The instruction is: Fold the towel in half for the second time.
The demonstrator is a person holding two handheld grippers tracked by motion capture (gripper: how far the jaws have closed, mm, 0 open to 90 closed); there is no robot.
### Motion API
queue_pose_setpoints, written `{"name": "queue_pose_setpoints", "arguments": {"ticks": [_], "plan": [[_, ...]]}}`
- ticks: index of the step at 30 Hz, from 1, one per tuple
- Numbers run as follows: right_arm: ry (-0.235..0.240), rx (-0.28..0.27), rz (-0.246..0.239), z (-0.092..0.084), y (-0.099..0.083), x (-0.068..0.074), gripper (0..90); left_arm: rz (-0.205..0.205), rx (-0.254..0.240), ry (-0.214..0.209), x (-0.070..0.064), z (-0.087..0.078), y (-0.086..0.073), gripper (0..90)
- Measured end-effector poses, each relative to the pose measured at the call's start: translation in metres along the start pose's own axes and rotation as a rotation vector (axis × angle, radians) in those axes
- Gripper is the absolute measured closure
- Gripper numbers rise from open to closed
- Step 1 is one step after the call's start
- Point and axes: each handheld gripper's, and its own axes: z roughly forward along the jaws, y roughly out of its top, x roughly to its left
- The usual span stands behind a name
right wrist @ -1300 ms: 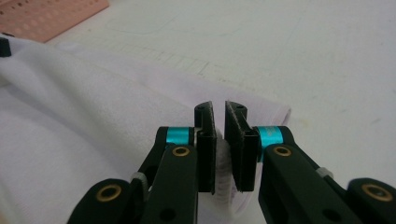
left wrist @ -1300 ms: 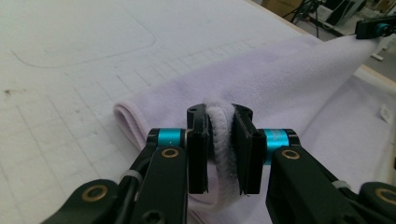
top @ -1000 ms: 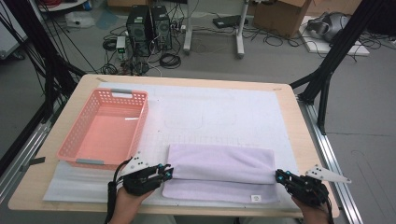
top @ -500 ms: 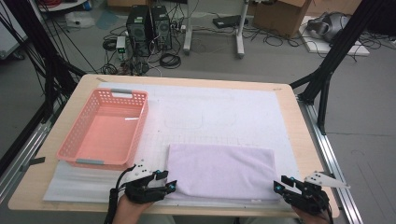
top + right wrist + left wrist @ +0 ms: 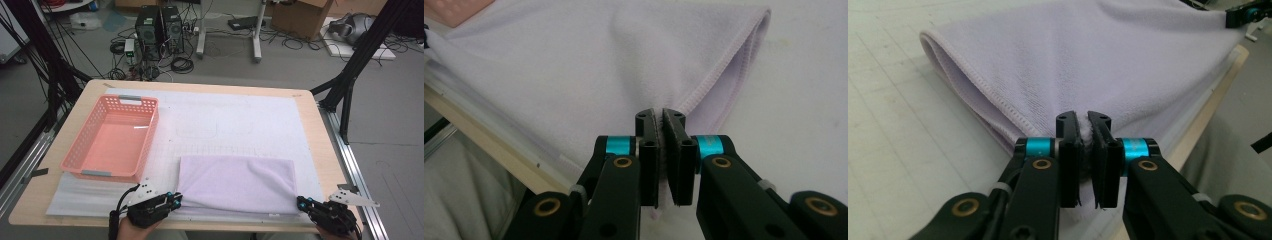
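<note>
At the table's near edge, folded lilac towel [image 5: 235, 182] is laid flat on the white mat [image 5: 240, 125] | left gripper [image 5: 174, 199] just clamped onto its near-left corner | right gripper [image 5: 302, 202] just clamped onto near-right corner | pink basket [image 5: 80, 162] sat off to the left, apart

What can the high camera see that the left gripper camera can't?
High view alone: the pink basket and the floor clutter beyond the table. Left gripper view alone: up close, the left hand-held gripper with its jaws pinching the towel's near corner, cloth squeezed between them. Both: the lilac towel, folded, and the white mat under it.
</note>
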Motion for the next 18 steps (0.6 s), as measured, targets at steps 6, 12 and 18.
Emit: {"name": "queue_pose_setpoints", "arguments": {"ticks": [6, 12, 18], "plan": [[-0.116, -0.007, 0.018, 0.003, -0.001, -0.004, 54.8, -0.009, -0.075, 0.05, 0.012, 0.002, 0.007, 43.5], [-0.133, -0.063, -0.048, 0.018, 0.022, -0.012, 54.4, -0.025, -0.105, 0.07, 0.036, 0.018, 0.032, 44.0], [-0.101, -0.013, -0.099, 0.059, 0.048, -0.026, 61.8, -0.031, -0.07, 0.065, 0.053, 0.046, 0.046, 44.9]]}}
